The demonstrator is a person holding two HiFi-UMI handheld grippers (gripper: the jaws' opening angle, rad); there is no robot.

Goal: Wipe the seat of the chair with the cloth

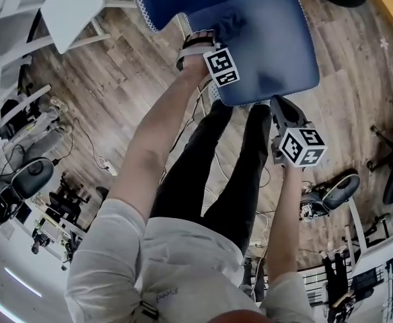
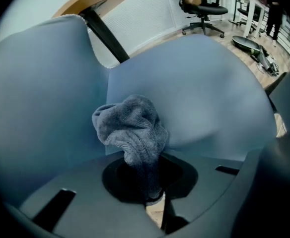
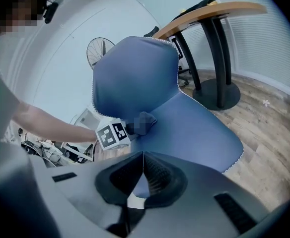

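On the chair seat [image 1: 277, 52], toward its 11 o'clock corner: cloth [image 1: 229, 23], pinched in the left claw [image 2: 147, 175], just beside the backrest [image 3: 135, 68] at 12 o'clock. At the seat's 6 o'clock edge, well apart from the cloth: right claw [image 3: 142, 155]. Behind the chair, at 1 o'clock, standing on the floor [image 3: 264, 108]: pedestal tabletop [image 3: 219, 9].
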